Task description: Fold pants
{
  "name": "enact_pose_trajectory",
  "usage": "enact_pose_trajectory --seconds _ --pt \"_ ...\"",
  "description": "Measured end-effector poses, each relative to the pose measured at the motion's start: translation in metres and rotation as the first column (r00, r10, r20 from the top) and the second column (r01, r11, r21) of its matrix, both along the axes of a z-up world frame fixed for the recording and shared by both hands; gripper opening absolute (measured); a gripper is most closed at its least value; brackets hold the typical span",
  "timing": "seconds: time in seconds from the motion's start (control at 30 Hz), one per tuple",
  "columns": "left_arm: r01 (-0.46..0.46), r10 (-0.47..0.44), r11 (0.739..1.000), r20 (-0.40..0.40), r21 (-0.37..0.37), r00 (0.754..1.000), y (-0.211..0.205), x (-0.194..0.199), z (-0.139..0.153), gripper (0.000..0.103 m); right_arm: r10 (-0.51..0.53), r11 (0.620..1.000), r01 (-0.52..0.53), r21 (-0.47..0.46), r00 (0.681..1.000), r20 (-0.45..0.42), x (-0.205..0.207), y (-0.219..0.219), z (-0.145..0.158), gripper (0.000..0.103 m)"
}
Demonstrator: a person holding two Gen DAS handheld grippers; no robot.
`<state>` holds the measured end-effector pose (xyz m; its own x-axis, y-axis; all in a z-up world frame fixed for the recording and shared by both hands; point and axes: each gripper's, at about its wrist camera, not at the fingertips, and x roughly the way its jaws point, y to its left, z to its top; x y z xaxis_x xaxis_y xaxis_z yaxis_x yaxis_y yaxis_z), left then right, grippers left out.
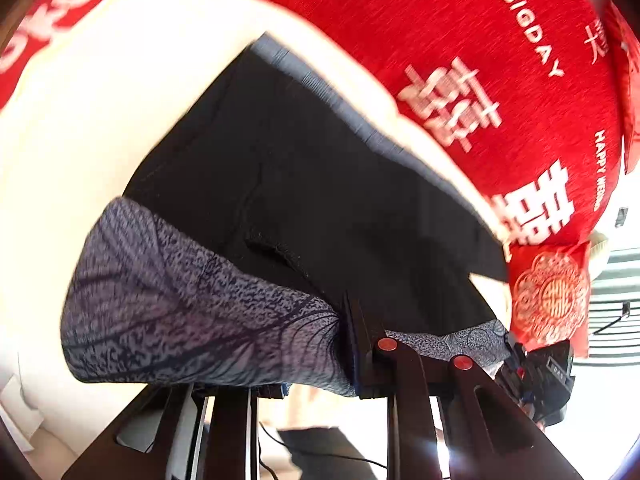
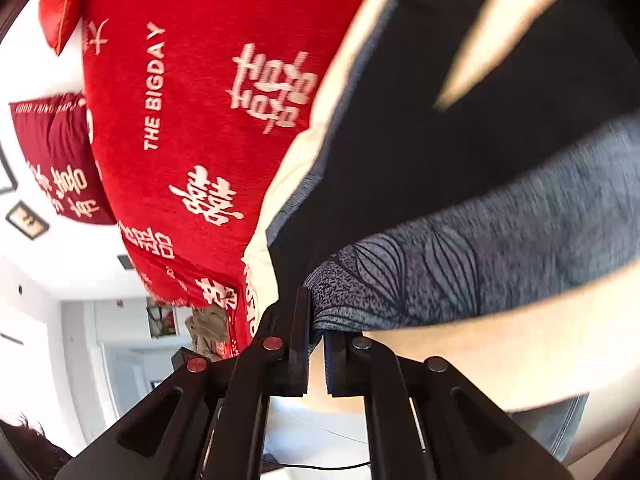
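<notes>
Black pants [image 1: 304, 184] with a grey patterned waistband [image 1: 176, 312] lie on a cream sheet [image 1: 80, 120]. My left gripper [image 1: 348, 344] is shut on the waistband edge, which bunches at the fingers. In the right wrist view the pants [image 2: 460, 152] and their patterned waistband [image 2: 460, 272] hang from my right gripper [image 2: 316, 328], which is shut on the band's end. The right gripper also shows at the far right of the left wrist view [image 1: 536, 372], at the other end of the waistband. The band is stretched between both grippers and lifted.
A red blanket [image 1: 500, 60] with white characters covers the bed behind the sheet; it also shows in the right wrist view [image 2: 192, 120]. A red embroidered cushion [image 1: 552, 296] lies by the pants. A dark red pillow [image 2: 56, 160] and room walls lie beyond.
</notes>
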<state>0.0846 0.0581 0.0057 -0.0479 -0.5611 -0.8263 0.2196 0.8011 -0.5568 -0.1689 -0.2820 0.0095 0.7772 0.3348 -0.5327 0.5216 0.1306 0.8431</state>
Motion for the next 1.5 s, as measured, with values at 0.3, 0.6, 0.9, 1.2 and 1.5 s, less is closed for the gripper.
enact_pose_trajectory --seconds 0.3,0.6,0.9,1.2,1.5 --pt "-0.066 0.051 0.995 0.205 0.069 0.977 -0.089 0.105 -0.002 0.023 0.208 0.977 -0.21 -0.04 0.977 -0.048 0.141 -0.1 -0.02 0.009" --pt "-0.13 0.041 0.929 0.254 0.347 0.966 -0.148 0.165 -0.074 0.043 0.34 0.94 -0.339 0.048 0.912 -0.231 0.234 -0.149 -0.122 0.013" --pt "-0.193 0.05 0.881 0.32 0.431 0.946 -0.126 0.146 -0.028 0.06 0.471 0.85 -0.506 -0.149 0.855 -0.218 0.237 -0.114 -0.047 0.059" --pt "-0.147 -0.1 0.798 0.369 0.584 0.924 -0.178 0.156 -0.094 0.077 0.485 0.703 -0.629 -0.333 0.766 -0.423 0.294 -0.096 -0.094 0.027" --pt "-0.054 -0.18 0.786 0.312 0.616 0.933 -0.167 0.117 -0.059 0.077 0.378 0.841 -0.467 -0.272 0.868 -0.321 0.231 -0.122 -0.055 0.06"
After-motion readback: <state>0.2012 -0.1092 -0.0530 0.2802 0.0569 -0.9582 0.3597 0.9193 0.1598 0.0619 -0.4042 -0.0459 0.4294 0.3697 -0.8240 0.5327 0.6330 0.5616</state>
